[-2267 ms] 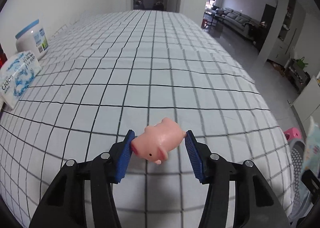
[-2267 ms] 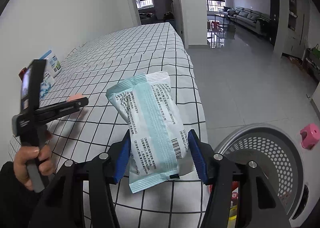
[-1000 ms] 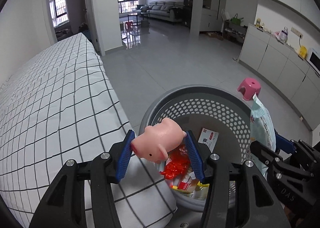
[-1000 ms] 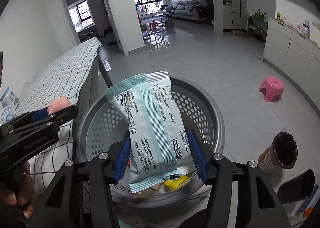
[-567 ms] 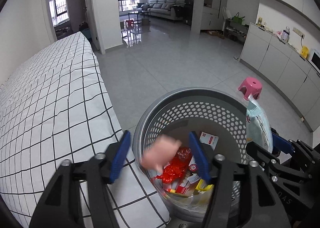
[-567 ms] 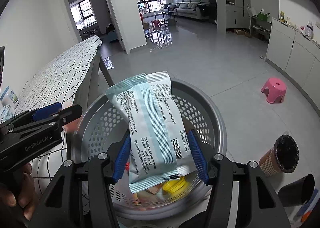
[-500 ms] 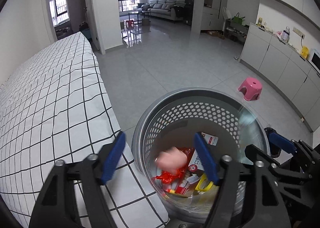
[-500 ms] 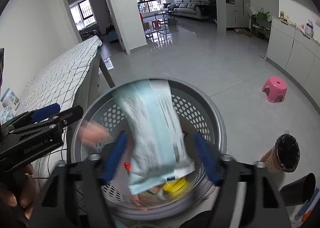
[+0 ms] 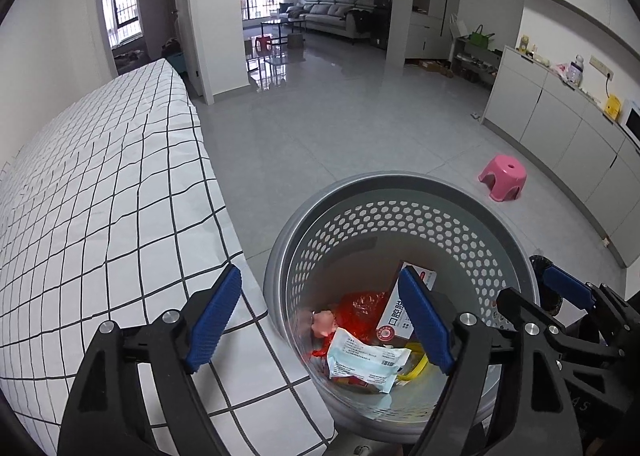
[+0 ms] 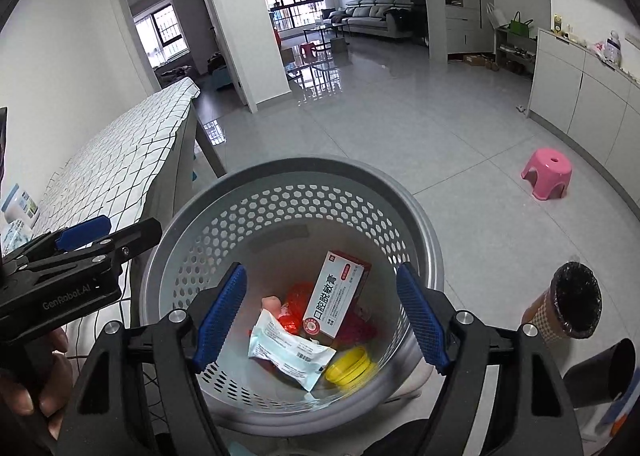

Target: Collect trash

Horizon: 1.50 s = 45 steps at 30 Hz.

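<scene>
Both tools hang over a grey perforated basket point(image 10: 420, 224) that stands on the floor just right of the tabletop point(image 9: 100, 216) with its black-checked white cloth. The left tool point(image 9: 320, 316) is spreading its blue pads point(image 9: 214, 312) at this moment, with nothing between them; through the gap one looks down into the basket's near left part. The right tool point(image 10: 318, 314) has its pads standing wide apart and empty, centred over the basket's mouth. All the trash lies at the bottom of the basket: a pale blue-green packet point(image 10: 288, 352) lies flat on top at the near side, a pink pig toy point(image 10: 274, 304) sits just beyond its left end, and a white and red box point(image 10: 336, 300) leans tilted in the middle. Red crinkled wrapping point(image 10: 296, 306) shows between the toy and the box, and a yellow round lid point(image 10: 352, 366) lies right of the packet, near the wall. In the right wrist view a hand point(image 10: 24, 388) grips the left tool's handle at the left edge. To the right of the basket stand a brown checked cup point(image 10: 568, 306) and a dark cup point(image 10: 604, 372). A pink stool point(image 10: 546, 172) sits farther off on the grey floor.
</scene>
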Available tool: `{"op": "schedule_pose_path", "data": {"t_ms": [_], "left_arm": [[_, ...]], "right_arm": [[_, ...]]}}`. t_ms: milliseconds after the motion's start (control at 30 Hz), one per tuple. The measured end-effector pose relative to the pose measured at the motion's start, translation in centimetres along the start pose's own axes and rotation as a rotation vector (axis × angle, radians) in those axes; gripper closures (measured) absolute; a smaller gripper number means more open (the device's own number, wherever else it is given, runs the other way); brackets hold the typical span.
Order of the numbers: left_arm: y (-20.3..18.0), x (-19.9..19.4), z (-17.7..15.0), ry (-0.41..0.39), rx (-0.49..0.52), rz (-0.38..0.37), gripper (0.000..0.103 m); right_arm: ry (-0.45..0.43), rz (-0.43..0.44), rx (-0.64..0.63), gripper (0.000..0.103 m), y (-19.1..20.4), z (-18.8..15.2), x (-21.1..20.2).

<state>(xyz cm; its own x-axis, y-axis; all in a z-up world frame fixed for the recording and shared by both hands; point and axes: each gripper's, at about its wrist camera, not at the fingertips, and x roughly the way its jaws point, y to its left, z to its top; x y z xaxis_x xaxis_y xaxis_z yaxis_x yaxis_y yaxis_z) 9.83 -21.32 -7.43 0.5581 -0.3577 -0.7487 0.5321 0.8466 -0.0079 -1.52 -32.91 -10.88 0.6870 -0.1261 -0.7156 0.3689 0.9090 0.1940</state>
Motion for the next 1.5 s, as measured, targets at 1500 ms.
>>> {"op": "schedule_pose_path", "data": {"t_ms": [1500], "left_arm": [[0.2, -1.4, -1.3, -0.007, 0.002, 0.075, 0.006]], "right_arm": [[-0.042, 0.005, 0.008, 0.029, 0.6, -0.8, -1.9]]}}
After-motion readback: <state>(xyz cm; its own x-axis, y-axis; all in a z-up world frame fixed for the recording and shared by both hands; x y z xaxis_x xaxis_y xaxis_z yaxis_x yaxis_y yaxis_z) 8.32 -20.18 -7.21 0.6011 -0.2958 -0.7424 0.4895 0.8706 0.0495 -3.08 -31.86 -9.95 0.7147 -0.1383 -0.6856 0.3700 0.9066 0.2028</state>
